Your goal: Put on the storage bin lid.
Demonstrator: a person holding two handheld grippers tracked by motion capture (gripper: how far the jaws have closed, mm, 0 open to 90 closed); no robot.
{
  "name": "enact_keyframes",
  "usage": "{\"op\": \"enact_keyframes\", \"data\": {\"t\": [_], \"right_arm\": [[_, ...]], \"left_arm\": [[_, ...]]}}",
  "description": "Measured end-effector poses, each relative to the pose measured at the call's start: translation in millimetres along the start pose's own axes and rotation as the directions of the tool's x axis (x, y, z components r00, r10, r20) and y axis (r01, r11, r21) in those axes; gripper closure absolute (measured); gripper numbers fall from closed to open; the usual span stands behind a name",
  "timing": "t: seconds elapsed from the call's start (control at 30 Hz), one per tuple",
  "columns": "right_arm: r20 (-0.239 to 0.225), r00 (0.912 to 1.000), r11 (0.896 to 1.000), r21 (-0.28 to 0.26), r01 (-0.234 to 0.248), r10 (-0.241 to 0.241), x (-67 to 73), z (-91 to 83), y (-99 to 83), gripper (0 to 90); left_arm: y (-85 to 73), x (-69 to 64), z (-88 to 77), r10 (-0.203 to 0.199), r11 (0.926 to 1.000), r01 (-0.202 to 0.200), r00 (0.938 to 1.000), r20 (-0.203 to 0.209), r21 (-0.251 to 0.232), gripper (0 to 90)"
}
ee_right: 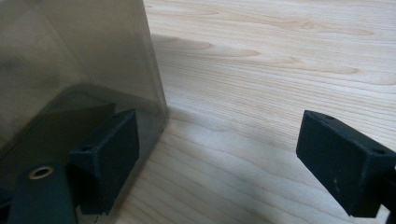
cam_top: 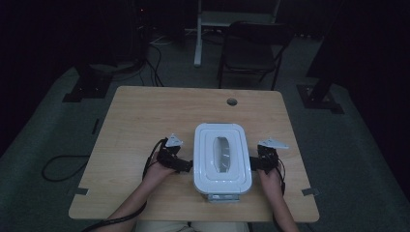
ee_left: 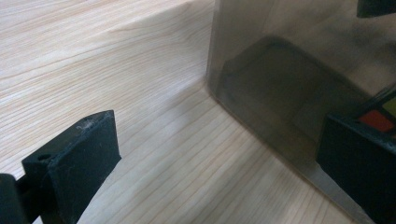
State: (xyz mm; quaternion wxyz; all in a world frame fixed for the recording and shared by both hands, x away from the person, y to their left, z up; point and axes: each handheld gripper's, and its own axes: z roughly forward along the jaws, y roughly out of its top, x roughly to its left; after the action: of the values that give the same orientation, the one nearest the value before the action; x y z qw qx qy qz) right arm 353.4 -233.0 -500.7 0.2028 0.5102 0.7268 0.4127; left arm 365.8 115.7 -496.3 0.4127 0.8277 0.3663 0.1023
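both grippers, left (cam_top: 186, 166) and right (cam_top: 255, 163), flank the lidded box (cam_top: 222, 157), fingers apart.

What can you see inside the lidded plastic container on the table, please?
Through the container's smoky wall, the left gripper view shows a red and yellow-green patch of something I cannot identify. From above, the white lid covers the inside.

high view up above the person's side looking forward and down over the whole table (cam_top: 145, 111), both gripper views super low and close, each facing the container (cam_top: 222, 159) wall from opposite sides
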Motion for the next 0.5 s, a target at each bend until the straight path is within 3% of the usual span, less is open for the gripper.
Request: {"op": "enact_keyframes", "data": {"t": [0.5], "right_arm": [[0.010,0.9997,1.000,0.004,-0.020,0.020,-17.3,-7.4,-2.9,13.2]], "left_arm": [[10.3,-9.1,14.3,0.020,0.9998,-0.021,0.9995,0.023,0.008,0.5]]}}
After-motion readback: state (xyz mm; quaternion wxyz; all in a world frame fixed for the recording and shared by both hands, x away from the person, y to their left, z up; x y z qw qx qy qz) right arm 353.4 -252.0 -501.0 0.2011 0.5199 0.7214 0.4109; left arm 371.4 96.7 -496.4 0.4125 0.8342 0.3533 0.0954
